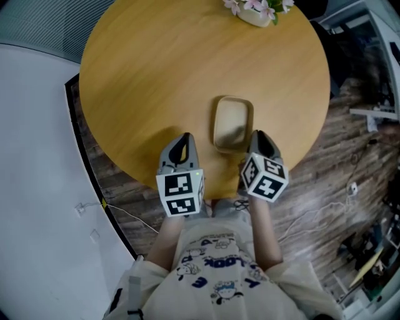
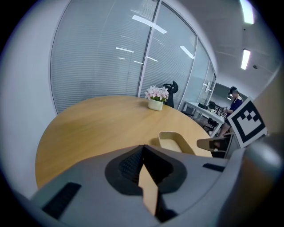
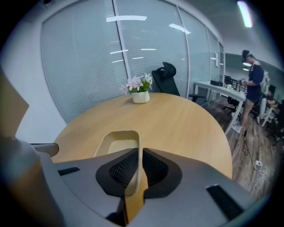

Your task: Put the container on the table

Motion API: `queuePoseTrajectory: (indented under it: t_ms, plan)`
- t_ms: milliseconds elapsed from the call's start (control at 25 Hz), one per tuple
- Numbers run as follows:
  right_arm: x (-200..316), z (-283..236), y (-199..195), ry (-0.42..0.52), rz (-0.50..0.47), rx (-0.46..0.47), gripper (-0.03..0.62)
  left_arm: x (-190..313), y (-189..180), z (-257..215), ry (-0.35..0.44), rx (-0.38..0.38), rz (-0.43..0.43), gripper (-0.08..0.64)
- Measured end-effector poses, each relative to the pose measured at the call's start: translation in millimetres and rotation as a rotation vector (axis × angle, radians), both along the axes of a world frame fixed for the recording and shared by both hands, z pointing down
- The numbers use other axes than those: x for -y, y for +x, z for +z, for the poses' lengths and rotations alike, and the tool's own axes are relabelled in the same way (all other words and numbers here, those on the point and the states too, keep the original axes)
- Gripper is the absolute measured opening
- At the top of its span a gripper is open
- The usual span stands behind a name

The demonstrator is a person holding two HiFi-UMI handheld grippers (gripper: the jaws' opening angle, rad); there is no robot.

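Note:
A shallow tan container (image 1: pixel 232 122) lies on the round wooden table (image 1: pixel 156 69), near its front edge. My right gripper (image 1: pixel 257 136) is at the container's near right corner. In the right gripper view the jaws of that gripper (image 3: pixel 140 153) are shut on the thin right rim of the container (image 3: pixel 116 141). My left gripper (image 1: pixel 182 139) hovers over the table's front edge, a hand's width left of the container. Its jaws (image 2: pixel 142 148) are shut with nothing between them. In the left gripper view the container (image 2: pixel 174 140) sits to the right.
A white pot of pink flowers (image 1: pixel 256 11) stands at the table's far edge. Beyond it are a glass wall with blinds (image 3: pixel 88 57) and a black office chair (image 3: pixel 164 77). A person (image 3: pixel 253 80) stands by desks at the right. Cables lie on the wooden floor (image 1: pixel 337 187).

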State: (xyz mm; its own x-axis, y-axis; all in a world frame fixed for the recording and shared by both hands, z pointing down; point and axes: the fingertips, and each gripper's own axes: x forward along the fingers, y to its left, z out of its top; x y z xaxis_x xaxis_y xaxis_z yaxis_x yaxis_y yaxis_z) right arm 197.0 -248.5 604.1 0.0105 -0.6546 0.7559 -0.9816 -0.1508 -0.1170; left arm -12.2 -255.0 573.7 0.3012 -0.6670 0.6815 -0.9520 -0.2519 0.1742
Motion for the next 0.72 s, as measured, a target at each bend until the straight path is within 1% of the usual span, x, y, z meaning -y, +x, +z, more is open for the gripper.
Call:
queuePoseTrajectory:
  t_ms: [200, 360, 720]
  plan:
    - [11.1, -52.0, 2.6, 0.14, -0.007, -0.031, 0.009, 11.7, 6.5, -41.9, 0.098, -0.016, 0.008, 0.003]
    - [19.8, -96.1, 1.7, 0.247, -0.022, -0.033, 0.009, 23.5, 12.6, -78.9, 0.185, -0.029, 0.016, 0.004]
    - [24.3, -174.3, -3.7, 0.425, -0.047, -0.042, 0.009, 34.6, 12.7, -151.4, 0.344, -0.053, 0.014, 0.004]
